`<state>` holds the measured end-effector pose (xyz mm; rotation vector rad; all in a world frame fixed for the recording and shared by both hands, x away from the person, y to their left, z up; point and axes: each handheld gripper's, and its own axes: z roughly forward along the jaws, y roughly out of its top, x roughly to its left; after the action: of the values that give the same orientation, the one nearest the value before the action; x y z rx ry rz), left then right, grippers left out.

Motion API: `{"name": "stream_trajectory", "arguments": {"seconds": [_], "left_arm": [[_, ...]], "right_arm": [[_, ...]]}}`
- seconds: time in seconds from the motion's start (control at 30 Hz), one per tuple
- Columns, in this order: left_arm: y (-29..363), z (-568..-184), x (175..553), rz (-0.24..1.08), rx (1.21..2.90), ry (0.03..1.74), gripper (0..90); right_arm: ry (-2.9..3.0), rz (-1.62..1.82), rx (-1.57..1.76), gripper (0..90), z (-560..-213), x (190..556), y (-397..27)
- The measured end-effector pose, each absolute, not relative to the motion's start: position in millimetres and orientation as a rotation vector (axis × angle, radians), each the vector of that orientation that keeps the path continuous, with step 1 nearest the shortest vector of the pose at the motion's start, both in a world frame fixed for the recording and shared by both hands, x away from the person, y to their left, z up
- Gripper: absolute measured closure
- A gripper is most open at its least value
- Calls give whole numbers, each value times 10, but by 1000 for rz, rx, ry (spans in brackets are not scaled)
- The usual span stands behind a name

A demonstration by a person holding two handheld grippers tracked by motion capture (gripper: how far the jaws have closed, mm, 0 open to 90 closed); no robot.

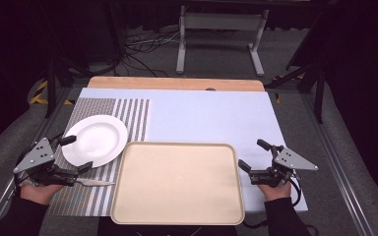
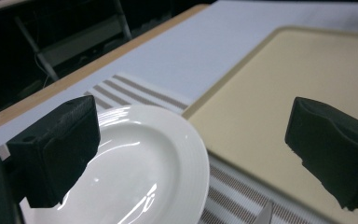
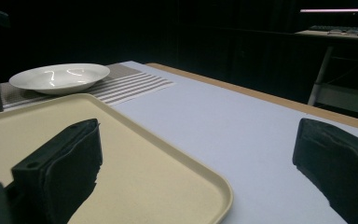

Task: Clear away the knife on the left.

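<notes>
The white plate (image 1: 95,140) lies on the striped placemat (image 1: 128,115) toward the left edge of the table (image 1: 211,113), just beside the far left corner of the beige tray (image 1: 177,184), which sits at the middle of the near edge. A knife (image 1: 96,183) lies on the placemat near the plate's near rim, its tip pointing at the tray's left side.

The high view gives the whole layout: both hands at the near edge, one on each side of the tray, and the wooden strip along the table's far edge. The left tool view brings the plate (image 2: 144,163) close, with the glossy shine in its well, the tray's raised rim (image 2: 233,84) beside it, and the knife tip (image 2: 265,215) at the bottom of the picture. The right tool view looks low across the tray (image 3: 135,154) toward the plate (image 3: 60,77), showing it as a shallow dish with a broad rim, far off on the stripes.

The left tool (image 1: 71,155) is spread wide, its jaws straddling the plate's near left rim; whether they touch it I cannot tell. The right tool (image 1: 254,155) is also spread wide, hovering over bare table just beside the tray's right edge, holding nothing.
</notes>
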<state>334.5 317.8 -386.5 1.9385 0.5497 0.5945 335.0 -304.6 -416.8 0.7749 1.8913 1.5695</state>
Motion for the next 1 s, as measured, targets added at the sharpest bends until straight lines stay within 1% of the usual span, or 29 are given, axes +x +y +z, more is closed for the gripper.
{"name": "stream_trajectory", "arguments": {"seconds": [0.07,0.1,0.47,0.67,1.0], "left_arm": [[3186,-3849,3352,605,1992,541,32],[3191,-3844,3359,600,2023,537,14],[3209,-3748,3430,552,2246,527,19],[3134,-3756,3481,504,2428,456,12],[3101,-3735,3530,420,2578,425,26]], "right_arm": [[1892,1570,775,18,-4169,3350,-3046],[1894,1571,778,18,-4169,3348,-3048],[1903,1571,776,18,-4174,3359,-3044],[1897,1584,807,9,-4178,3358,-3050],[1902,1591,799,8,-4180,3362,-3048]]}}
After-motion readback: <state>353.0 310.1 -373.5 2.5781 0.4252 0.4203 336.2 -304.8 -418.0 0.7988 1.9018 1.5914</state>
